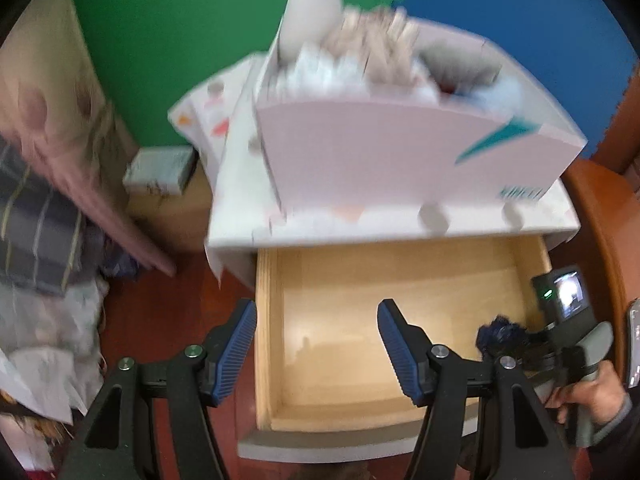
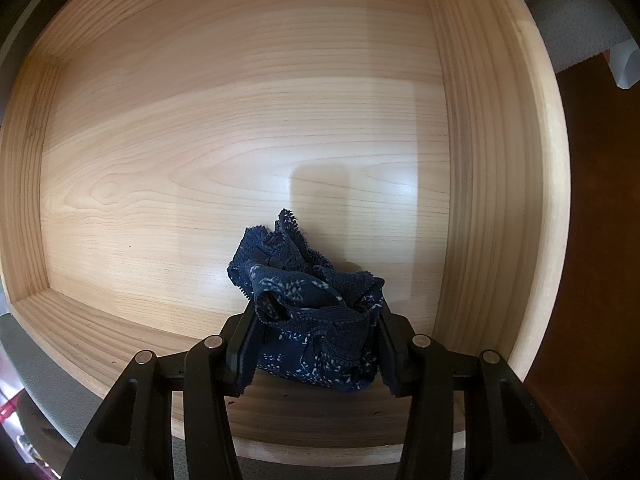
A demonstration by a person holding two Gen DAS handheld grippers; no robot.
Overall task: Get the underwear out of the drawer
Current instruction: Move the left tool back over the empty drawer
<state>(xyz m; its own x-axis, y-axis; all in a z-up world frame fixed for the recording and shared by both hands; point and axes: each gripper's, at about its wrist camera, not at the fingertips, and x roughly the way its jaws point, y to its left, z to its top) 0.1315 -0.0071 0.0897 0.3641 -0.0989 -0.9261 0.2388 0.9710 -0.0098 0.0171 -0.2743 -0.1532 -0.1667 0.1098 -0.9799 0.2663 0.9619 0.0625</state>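
R gripper (image 2: 316,344) pinches the navy underwear (image 2: 308,304), bunched up over the wood drawer (image 2: 200,140) floor. L gripper (image 1: 318,354) hangs above w/ fingers spread, nothing btwn them.

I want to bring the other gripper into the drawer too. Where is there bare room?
The drawer floor is bare from the left wall across to the back wall. The only crowded spot is near the front, where the right gripper clamps the navy underwear.

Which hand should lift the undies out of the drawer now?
The right. Its fingers already pinch the blue underwear above the drawer floor. The left gripper is open and holds nothing.
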